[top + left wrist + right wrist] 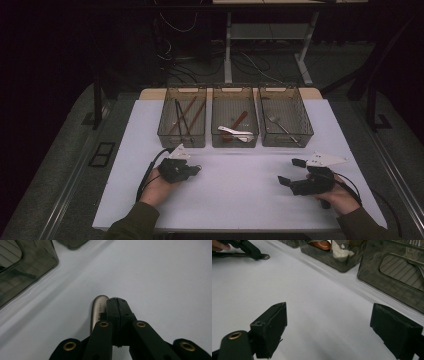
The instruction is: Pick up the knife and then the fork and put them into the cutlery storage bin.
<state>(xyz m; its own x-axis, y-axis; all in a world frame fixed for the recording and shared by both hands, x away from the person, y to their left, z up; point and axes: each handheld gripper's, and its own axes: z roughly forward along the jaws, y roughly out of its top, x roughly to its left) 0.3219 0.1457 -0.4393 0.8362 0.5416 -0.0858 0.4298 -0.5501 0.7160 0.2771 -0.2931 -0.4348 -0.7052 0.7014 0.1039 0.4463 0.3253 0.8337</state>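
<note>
White bench, 3 bins (234,137) at far edge. Your left gripper (117,305) pinches a metal handle (98,311) off-centre; it may slip. Right gripper (328,331) gapes empty.

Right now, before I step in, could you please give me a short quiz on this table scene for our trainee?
1. True or false: the right gripper has its jaws open with nothing between them.
2. Which bin holds the white spoon? A left, B middle, C right.
3. Fill in: a metal handle shows beside the closed jaws of the ___ gripper.
Key: 1 true. 2 B, the middle bin. 3 left, meaning the left gripper.
</note>
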